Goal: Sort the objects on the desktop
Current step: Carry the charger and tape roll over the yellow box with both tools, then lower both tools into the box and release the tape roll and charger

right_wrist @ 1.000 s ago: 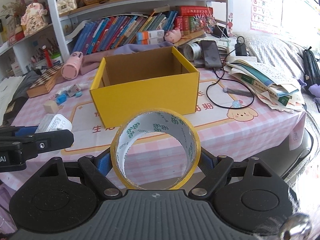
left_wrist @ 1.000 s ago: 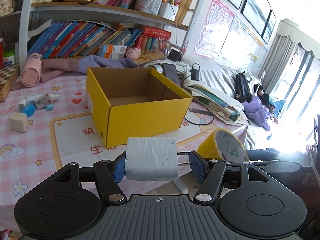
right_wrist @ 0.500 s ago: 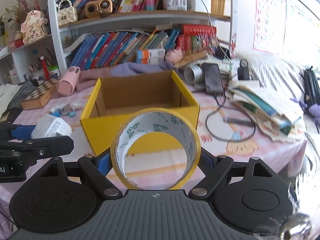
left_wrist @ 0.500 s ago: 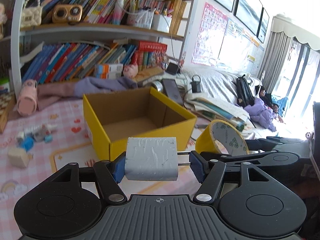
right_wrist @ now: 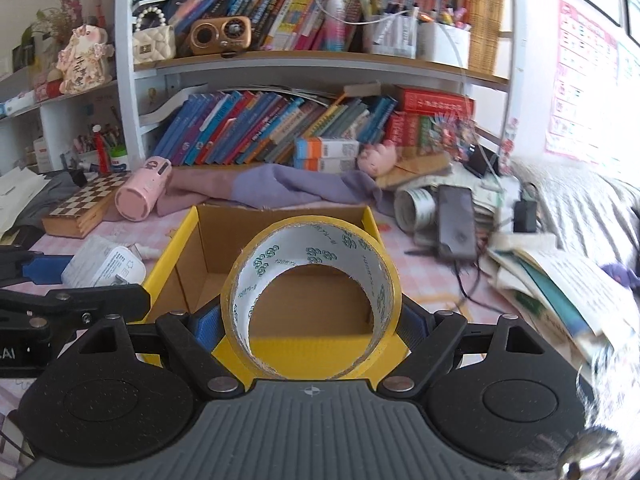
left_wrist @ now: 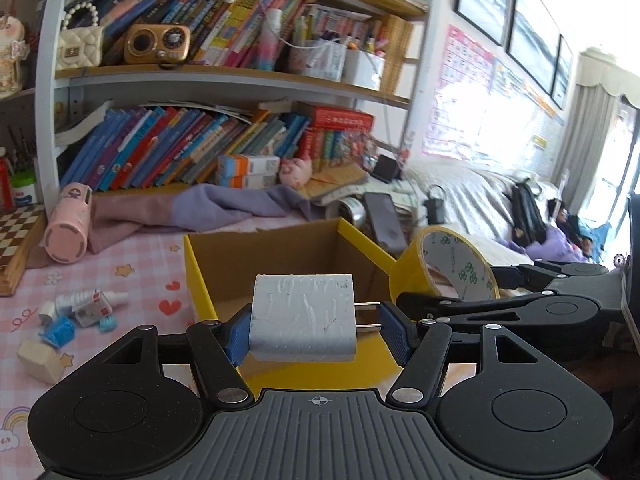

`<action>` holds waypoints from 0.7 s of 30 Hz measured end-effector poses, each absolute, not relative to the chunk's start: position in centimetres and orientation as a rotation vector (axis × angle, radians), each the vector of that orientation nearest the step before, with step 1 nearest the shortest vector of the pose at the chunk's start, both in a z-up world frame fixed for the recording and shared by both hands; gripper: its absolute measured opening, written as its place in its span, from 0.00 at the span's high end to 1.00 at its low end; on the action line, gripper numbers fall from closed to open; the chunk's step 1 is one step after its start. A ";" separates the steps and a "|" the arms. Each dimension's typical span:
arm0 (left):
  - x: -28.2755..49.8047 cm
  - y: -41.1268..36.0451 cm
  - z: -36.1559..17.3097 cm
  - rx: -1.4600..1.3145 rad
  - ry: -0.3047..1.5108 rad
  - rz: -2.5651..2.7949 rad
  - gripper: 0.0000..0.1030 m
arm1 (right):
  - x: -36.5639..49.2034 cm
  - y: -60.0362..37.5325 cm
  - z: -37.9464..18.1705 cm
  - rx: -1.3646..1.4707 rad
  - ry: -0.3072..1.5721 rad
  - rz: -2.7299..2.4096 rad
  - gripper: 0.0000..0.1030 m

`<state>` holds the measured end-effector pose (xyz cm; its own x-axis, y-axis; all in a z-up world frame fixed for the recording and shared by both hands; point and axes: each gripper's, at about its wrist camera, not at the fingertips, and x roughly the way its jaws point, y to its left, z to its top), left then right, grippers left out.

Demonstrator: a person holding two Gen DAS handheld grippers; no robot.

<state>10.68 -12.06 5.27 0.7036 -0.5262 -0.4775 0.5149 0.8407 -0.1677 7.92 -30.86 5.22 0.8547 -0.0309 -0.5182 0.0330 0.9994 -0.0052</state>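
Pink checked tablecloth [left_wrist: 132, 256] under crammed bookshelves [right_wrist: 280, 64]; left hand-held gripper [left_wrist: 316, 330] clamping charger [left_wrist: 303, 322], right hand-held gripper [right_wrist: 310, 330] clamping tape roll [right_wrist: 372, 272].

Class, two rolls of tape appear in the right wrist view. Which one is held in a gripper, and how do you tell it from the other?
The yellow tape roll, clamped in the right gripper before the yellow box. The other, a pale printed roll, lies on the table beside the dark phone.

Bright daylight from the window [left_wrist: 624, 184] at right, blown out to white glare there. Strong fisheye bending at picture edges. Motion smear on the papers [right_wrist: 560, 280] near the tabletop's right edge. Soft shadows only.
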 end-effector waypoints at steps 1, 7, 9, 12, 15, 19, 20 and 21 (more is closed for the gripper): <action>11.1 -12.3 5.3 -0.025 0.538 -0.568 0.37 | 8.6 -31.2 5.2 0.002 0.545 -0.019 0.19; 13.7 -14.2 5.0 -0.026 0.547 -0.514 0.37 | 12.3 -33.0 5.1 -0.025 0.546 0.052 0.19; 14.7 -14.7 4.6 -0.024 0.561 -0.497 0.37 | 13.6 -33.4 4.8 -0.042 0.559 0.080 0.19; 16.0 -15.5 3.7 -0.009 0.591 -0.463 0.37 | 15.7 -33.8 3.9 -0.063 0.613 0.137 0.19; 17.3 -16.2 3.0 0.016 0.620 -0.432 0.37 | 18.0 -34.2 2.7 -0.074 0.677 0.177 0.19; 18.8 -17.3 2.7 0.073 0.628 -0.410 0.37 | 20.3 -34.2 1.6 -0.143 0.710 0.218 0.19; 19.1 -17.6 2.6 0.081 0.634 -0.406 0.37 | 20.8 -34.1 1.3 -0.162 0.717 0.230 0.19; 19.6 -17.7 2.4 0.086 0.641 -0.401 0.37 | 21.4 -34.1 1.1 -0.183 0.728 0.244 0.19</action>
<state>19.59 -17.73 2.42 0.7274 -0.3371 -0.5977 0.3897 0.9199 -0.0446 21.40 -34.12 1.07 0.7206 0.1563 -0.6755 -0.2825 0.9559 -0.0801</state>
